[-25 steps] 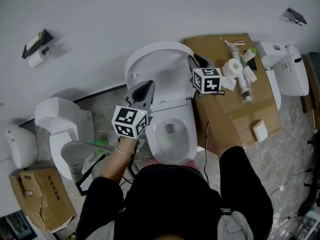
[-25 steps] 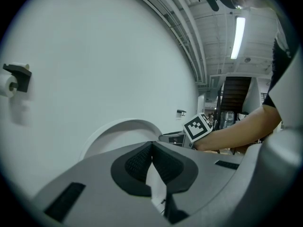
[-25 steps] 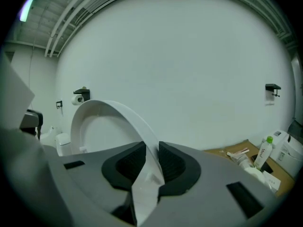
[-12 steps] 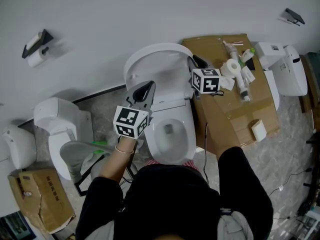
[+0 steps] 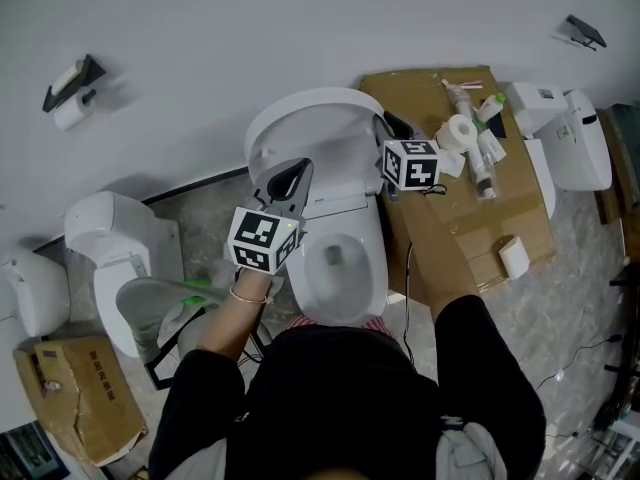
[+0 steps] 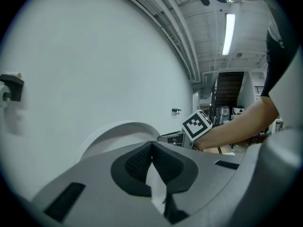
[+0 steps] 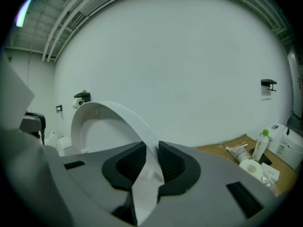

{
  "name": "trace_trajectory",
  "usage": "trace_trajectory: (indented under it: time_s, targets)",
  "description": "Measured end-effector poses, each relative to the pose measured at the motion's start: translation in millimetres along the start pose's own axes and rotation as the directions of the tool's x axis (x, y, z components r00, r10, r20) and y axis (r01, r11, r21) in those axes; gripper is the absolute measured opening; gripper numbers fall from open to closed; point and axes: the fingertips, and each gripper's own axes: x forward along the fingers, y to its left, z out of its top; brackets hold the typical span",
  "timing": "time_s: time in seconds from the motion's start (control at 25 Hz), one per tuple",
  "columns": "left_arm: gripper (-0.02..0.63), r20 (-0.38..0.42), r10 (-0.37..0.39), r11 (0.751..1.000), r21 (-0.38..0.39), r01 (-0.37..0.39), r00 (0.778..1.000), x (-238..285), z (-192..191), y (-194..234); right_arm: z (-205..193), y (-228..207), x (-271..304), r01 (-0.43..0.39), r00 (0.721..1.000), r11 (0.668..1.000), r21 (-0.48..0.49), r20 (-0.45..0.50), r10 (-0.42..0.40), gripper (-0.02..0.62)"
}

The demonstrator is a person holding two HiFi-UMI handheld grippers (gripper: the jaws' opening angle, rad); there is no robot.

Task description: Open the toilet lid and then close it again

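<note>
Far left of the toilet (image 5: pixel 340 263), high on the wall, a toilet-paper holder (image 5: pixel 68 86); lower, on the floor, a second white toilet (image 5: pixel 125 263). Just left of the toilet's middle, the left gripper (image 5: pixel 293 171), jaws pressed together at the tips, close to the lid's lower left part. At the toilet's back, the toilet lid (image 5: pixel 300 118), raised upright near the wall. On the lid's right edge, the right gripper (image 7: pixel 152 151), jaws narrow, clamped on that edge. Right of the toilet, a cardboard box (image 5: pixel 470 228) carrying a tissue roll (image 5: pixel 462 131) and a bottle (image 7: pixel 259 145).
</note>
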Motion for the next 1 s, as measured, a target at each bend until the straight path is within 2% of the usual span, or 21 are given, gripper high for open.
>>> trace_trajectory:
  time_s: [1.0]
  targets:
    - [0.005, 0.01, 0.017, 1.0, -0.021, -0.017, 1.0, -12.3, 2.6, -16.9, -12.1, 8.3, -37.4, -0.022, 1.0, 1.0, -0.012, 0.02, 0.022, 0.092]
